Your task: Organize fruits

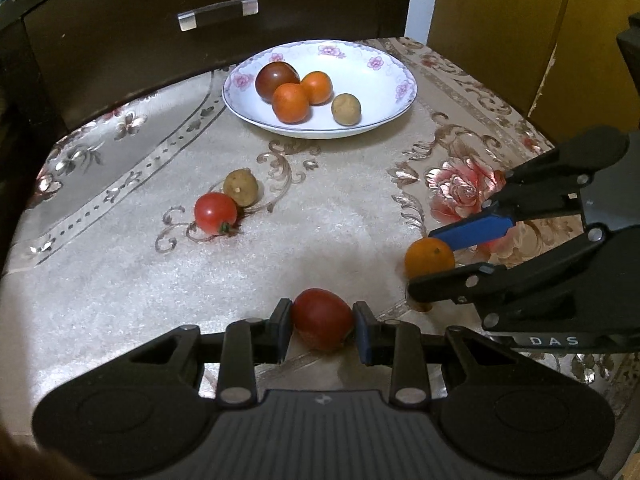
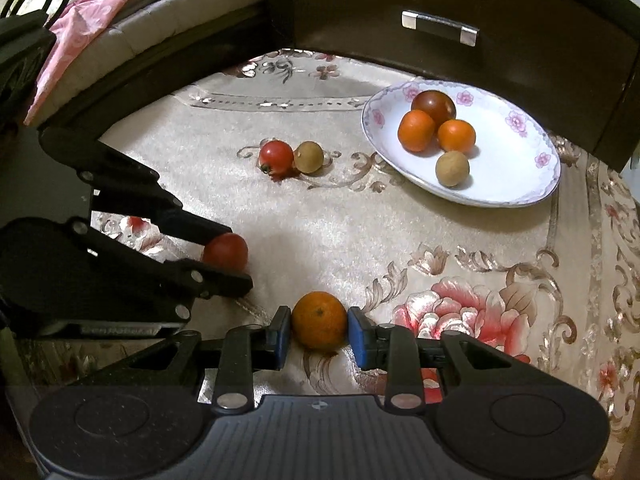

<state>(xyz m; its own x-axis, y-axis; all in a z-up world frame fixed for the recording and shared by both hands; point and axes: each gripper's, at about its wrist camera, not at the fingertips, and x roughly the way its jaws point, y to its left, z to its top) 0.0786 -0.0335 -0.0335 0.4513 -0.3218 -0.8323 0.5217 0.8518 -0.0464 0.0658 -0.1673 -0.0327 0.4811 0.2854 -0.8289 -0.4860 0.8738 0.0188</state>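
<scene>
My left gripper (image 1: 322, 322) is shut on a red tomato (image 1: 321, 318) low over the floral tablecloth; it also shows in the right wrist view (image 2: 225, 251). My right gripper (image 2: 319, 330) is shut on a small orange (image 2: 319, 320), also seen in the left wrist view (image 1: 429, 258). A white flowered plate (image 1: 384, 76) at the back holds a dark tomato (image 1: 277, 79), two oranges (image 1: 291, 102) and a tan longan (image 1: 346, 109). A red cherry tomato (image 1: 215, 213) and another longan (image 1: 241, 187) lie touching on the cloth.
A dark wooden drawer front with a clear handle (image 1: 218, 13) stands behind the plate. A yellow panel (image 1: 500, 20) is at the back right. Bedding with a pink cloth (image 2: 80, 28) lies far left in the right wrist view.
</scene>
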